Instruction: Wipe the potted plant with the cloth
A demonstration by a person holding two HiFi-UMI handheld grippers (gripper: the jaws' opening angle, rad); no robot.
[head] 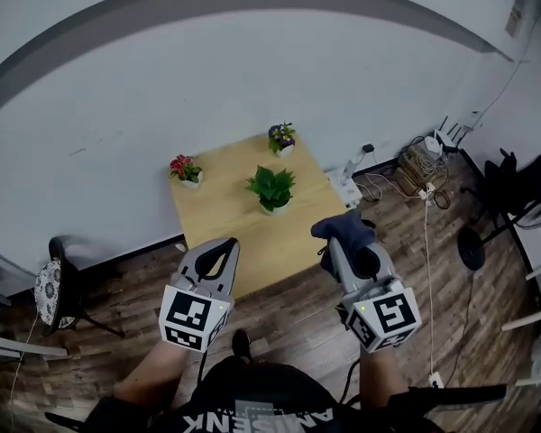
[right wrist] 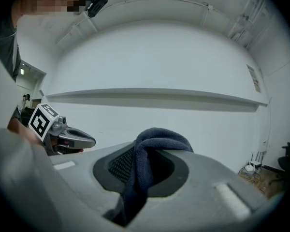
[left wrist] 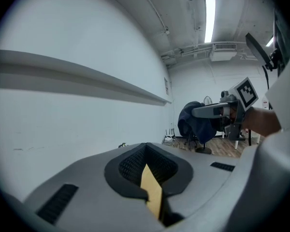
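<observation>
Green-leaved potted plant (head: 271, 188) in a small white pot stands upright near the middle of the light wooden square table (head: 243, 242), with its stem axis vertical and its leaves fanning out to all sides. It is well apart from both grippers. Seen from the head view, it lies ahead of them, between their two lines and closer to the right one.

The right gripper (head: 341, 242) has its jaws pinched on a dark blue terry cloth (head: 347, 226), which bunches over the tips and hangs down between them. It hangs over the table's near right edge, and the plant sits up and to the left of it. This is likely the wiping hand.

The left gripper (head: 224, 246) has its jaws pressed together with nothing in them. It is held near the table's front edge.

A red-flowered pot (head: 185, 168) and a purple-flowered pot (head: 281, 137) stand farther back.
</observation>
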